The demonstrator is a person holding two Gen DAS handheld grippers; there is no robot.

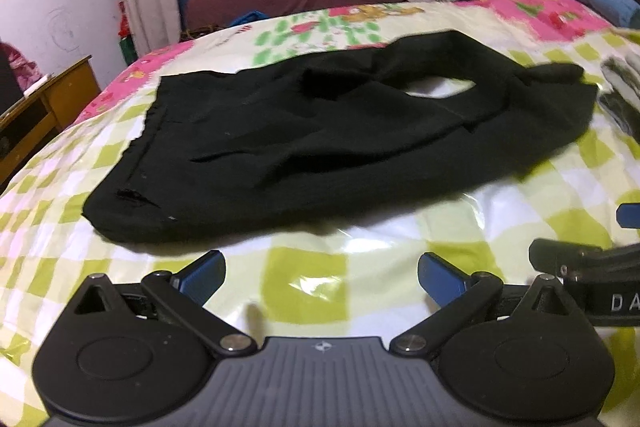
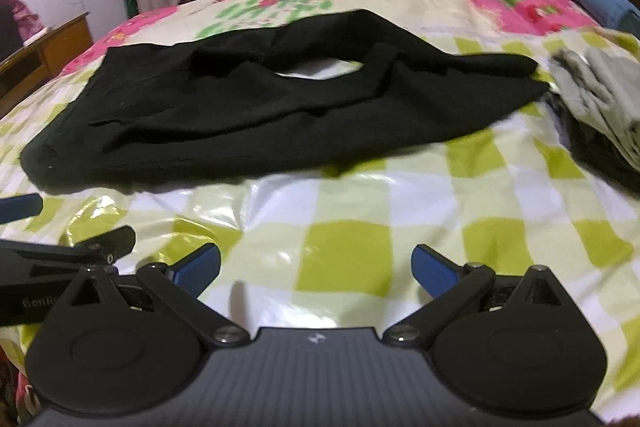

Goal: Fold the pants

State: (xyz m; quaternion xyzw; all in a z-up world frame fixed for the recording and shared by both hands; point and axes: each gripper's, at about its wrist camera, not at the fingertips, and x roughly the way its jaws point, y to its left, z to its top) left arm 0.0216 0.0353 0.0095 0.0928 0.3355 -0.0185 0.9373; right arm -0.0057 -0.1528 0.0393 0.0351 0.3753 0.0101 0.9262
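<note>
Black soft-fabric pants [image 1: 304,131] lie roughly flat on the bed's glossy green-and-white checked cover [image 1: 304,279], waistband to the left, legs running right and doubled back loosely so a gap of cover shows between them [image 2: 320,69]. Left gripper [image 1: 322,277]: blue-padded fingers spread apart, holding nothing, hovering over bare cover just short of the near edge of the pants. Right gripper [image 2: 316,267]: same, fingers apart, empty, near the pants but not touching. The two tools sit side by side; each shows at the edge of the other's view. Judgement: folding not properly under way, the cloth is wrinkled and the legs uneven. Risks: the cover looks slick, so a pinch may catch it along with the cloth, or the pants may slide instead of folding; a one-layer grab at the leg end would let the under layer drag and bunch; a wide sweep right could disturb the grey-and-black folded clothes stack [image 2: 600,107] just beside the leg ends. Containers: none seen near the work; a wooden side table [image 1: 60,99] stands left of the bed, contents not discernible.
</note>
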